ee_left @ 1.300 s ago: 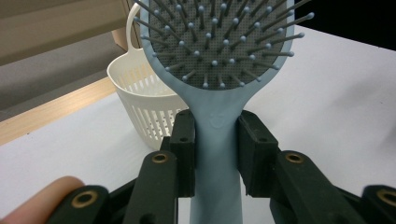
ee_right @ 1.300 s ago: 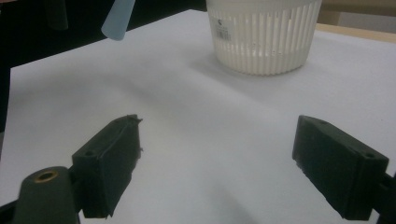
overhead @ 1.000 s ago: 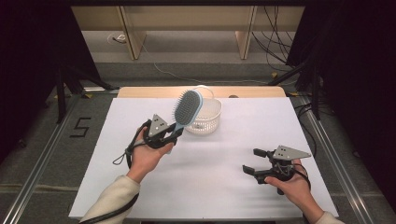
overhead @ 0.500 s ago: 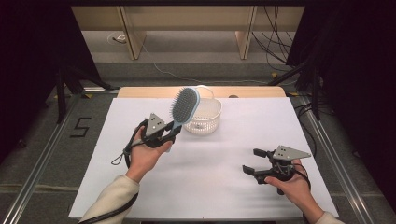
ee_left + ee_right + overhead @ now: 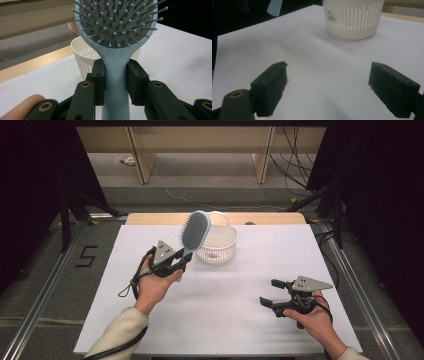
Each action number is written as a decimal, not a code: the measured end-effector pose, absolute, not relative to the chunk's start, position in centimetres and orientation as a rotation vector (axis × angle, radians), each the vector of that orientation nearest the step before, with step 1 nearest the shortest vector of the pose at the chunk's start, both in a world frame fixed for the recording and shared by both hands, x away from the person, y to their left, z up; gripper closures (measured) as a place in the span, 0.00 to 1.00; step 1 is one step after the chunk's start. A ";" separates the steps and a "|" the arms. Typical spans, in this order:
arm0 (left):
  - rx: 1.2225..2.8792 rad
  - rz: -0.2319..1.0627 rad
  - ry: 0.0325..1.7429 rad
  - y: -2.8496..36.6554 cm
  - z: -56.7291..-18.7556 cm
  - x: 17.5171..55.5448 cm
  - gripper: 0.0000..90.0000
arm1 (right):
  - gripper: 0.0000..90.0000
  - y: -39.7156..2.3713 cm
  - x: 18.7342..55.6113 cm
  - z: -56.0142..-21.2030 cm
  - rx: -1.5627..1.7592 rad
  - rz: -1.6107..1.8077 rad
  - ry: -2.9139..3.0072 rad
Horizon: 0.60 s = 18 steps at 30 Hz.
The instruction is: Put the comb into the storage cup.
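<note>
Your left gripper (image 5: pixel 178 263) is clamped on the pale blue hairbrush (image 5: pixel 194 231) by its handle, both black pads pressing the handle's sides. The brush rises from the jaws, held off the white table (image 5: pixel 240 285), bristles facing you, its head just in front of the white slatted basket (image 5: pixel 220 247). Your right gripper (image 5: pixel 272 292) rests low near the table's right side, jaws spread wide with nothing between them, well apart from the brush.

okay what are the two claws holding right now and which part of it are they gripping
The left claw holds the light blue hairbrush by the upper handle, just below the head, bristles up. The right claw is open above the table and holds nothing.
</note>
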State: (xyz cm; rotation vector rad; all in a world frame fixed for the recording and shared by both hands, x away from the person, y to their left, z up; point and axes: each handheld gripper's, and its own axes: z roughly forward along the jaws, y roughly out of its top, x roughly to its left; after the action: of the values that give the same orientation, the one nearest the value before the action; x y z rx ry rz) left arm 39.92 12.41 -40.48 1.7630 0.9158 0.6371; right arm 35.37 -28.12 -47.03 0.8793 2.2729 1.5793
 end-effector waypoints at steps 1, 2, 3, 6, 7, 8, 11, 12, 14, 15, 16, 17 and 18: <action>1.758 0.639 0.917 12.4 -40.5 39.9 0.77 | 0.18 -28.1 35.4 -47.0 0.879 1.580 2.273; 1.756 0.640 0.918 12.4 -40.4 39.9 0.77 | 0.18 -28.1 35.4 -47.0 0.878 1.579 2.273; 1.754 0.642 0.919 12.5 -40.4 39.9 0.77 | 0.18 -28.1 35.4 -47.0 0.879 1.580 2.273; 1.749 0.646 0.921 12.5 -40.4 39.9 0.77 | 0.18 -28.1 35.4 -47.0 0.878 1.579 2.273; 1.744 0.649 0.924 12.6 -40.4 39.9 0.77 | 0.18 -28.1 35.4 -47.0 0.879 1.579 2.273; 1.743 0.650 0.924 12.6 -40.4 39.9 0.77 | 0.18 -28.1 35.4 -47.0 0.878 1.579 2.273; 1.741 0.656 0.924 12.6 -40.4 40.0 0.77 | 0.18 -28.1 35.4 -47.0 0.880 1.578 2.273; 1.740 0.662 0.923 12.6 -40.5 40.0 0.77 | 0.18 -28.1 35.4 -47.0 0.879 1.578 2.273; 1.732 0.670 0.928 12.7 -40.5 40.0 0.77 | 0.18 -28.1 35.4 -47.1 0.876 1.578 2.272; 1.732 0.666 0.929 12.7 -40.5 40.0 0.77 | 0.18 -28.1 35.4 -47.1 0.876 1.578 2.272; 1.729 0.663 0.931 12.7 -40.5 40.0 0.77 | 0.18 -28.1 35.4 -47.1 0.876 1.578 2.272; 1.727 0.664 0.929 12.7 -40.6 40.1 0.77 | 0.18 -28.1 35.4 -47.0 0.880 1.579 2.273; 1.728 0.663 0.928 12.7 -40.6 40.1 0.77 | 0.18 -28.1 35.4 -47.0 0.880 1.578 2.274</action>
State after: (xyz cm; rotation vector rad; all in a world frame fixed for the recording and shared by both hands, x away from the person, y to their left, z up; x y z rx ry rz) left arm 40.07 12.72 -40.57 1.7276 0.9283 0.6628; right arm 35.37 -28.10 -47.03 0.8797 2.2739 1.5784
